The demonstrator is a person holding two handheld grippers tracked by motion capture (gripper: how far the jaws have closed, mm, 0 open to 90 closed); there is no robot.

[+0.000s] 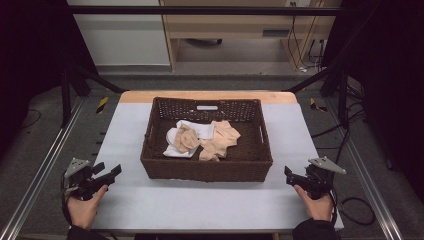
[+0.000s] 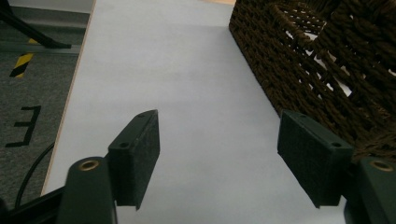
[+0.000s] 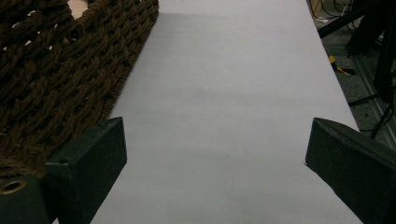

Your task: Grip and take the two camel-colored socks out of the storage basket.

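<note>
my left gripper (image 1: 109, 172) and right gripper (image 1: 292, 176), jaws wide and empty, either side of the basket (image 1: 206, 171) of socks (image 1: 212, 137)

Basket (image 1: 207, 170) interior: near wall hides the floor at 6 o'clock. Beige socks (image 1: 220, 140) overlie the white socks (image 1: 172, 150); count of either cannot be told. White tag (image 1: 207, 107) on far wall, 12 o'clock: print too small to read. Left gripper view: basket (image 2: 327, 70) cut by top and right edges. Right gripper view: basket (image 3: 56, 70) cut at 10 o'clock corner.
</note>
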